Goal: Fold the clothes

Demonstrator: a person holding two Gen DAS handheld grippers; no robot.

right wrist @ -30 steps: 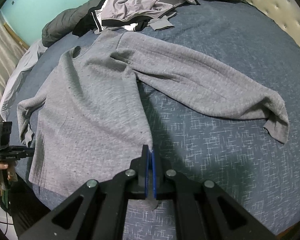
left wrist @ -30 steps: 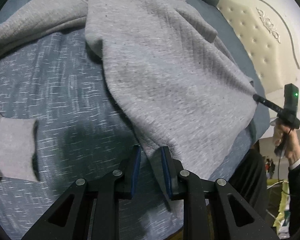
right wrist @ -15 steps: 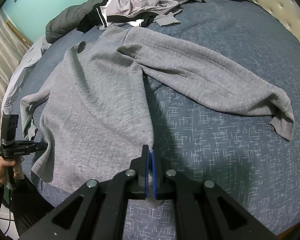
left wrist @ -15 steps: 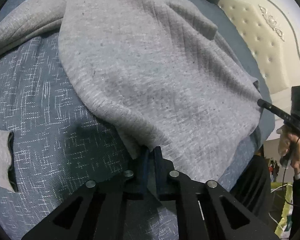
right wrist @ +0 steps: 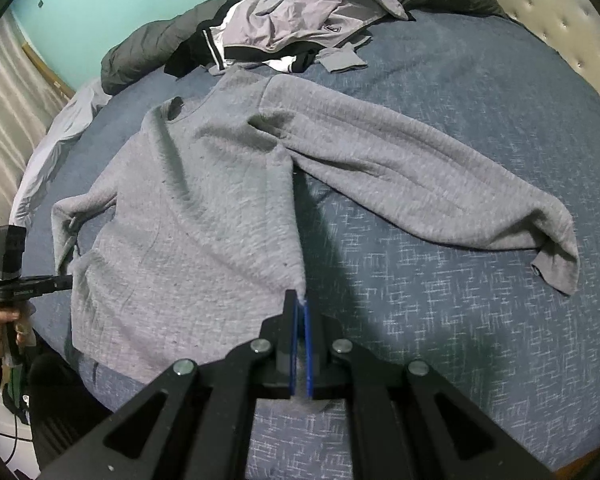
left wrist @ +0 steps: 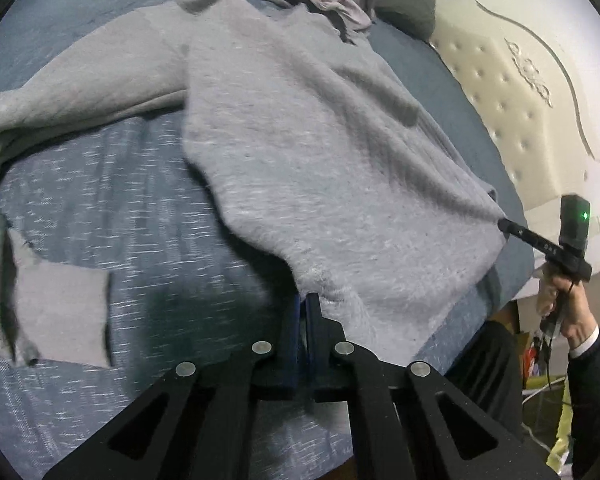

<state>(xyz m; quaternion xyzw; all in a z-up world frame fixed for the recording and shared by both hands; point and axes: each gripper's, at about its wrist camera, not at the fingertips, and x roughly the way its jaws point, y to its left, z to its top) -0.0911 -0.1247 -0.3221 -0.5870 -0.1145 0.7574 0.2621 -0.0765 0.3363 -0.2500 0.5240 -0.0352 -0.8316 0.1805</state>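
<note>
Sweatshirt (right wrist: pixel 204 216) lies spread flat on the blue bed (right wrist: pixel 480 320), and your left gripper (left wrist: pixel 303 300) and right gripper (right wrist: pixel 300 300) each pinch a bottom hem corner. Lift both corners evenly, keep the hem tight, and carry it toward the collar.

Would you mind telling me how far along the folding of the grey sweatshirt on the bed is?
Early stage. Done: the grey sweatshirt lies spread on the blue bedspread, and the left gripper and right gripper are each shut on a bottom hem corner. In hand: nothing folded yet; both sleeves lie outstretched. Left: every fold, then the jacket pile beyond the collar.
</note>
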